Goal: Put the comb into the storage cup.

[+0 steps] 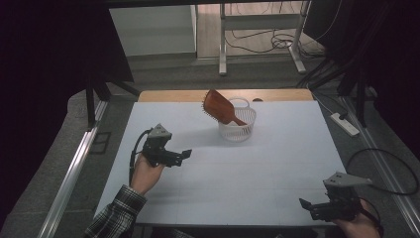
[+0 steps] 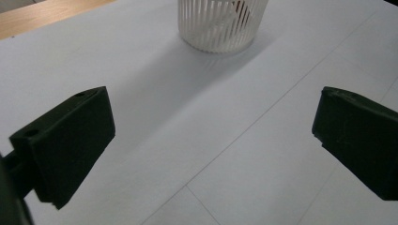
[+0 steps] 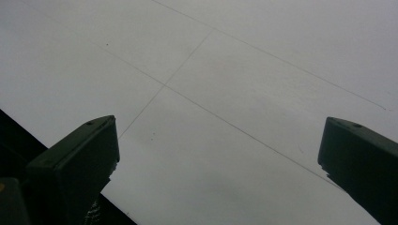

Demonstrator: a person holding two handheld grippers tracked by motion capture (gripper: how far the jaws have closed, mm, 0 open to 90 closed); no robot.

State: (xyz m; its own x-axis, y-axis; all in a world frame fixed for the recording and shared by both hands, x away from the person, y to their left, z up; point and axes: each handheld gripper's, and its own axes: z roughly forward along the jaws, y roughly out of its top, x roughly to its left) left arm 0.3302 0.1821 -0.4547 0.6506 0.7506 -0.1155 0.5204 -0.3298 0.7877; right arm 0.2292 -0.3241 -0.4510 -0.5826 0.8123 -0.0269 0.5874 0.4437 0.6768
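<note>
A brown wooden hairbrush (image 1: pixel 218 105) stands tilted in a white slatted basket (image 1: pixel 238 130) at the back middle of the white table; its head sticks up and to the left. The basket (image 2: pixel 218 24) also shows at the top of the left gripper view. My left gripper (image 1: pixel 184 155) hovers at the table's left, pointing right toward the basket, jaws wide apart and empty; midpoint (image 2: pixel 211 140). My right gripper (image 1: pixel 304 204) sits at the front right corner, open and empty, looking down on bare table (image 3: pixel 220 154).
The white table top (image 1: pixel 277 163) has a wooden strip (image 1: pixel 168 95) along its far edge. A power strip (image 1: pixel 344 124) and cables lie on the floor to the right. Desk legs (image 1: pixel 223 39) stand behind. The table's front edge (image 3: pixel 56 150) is close to the right gripper.
</note>
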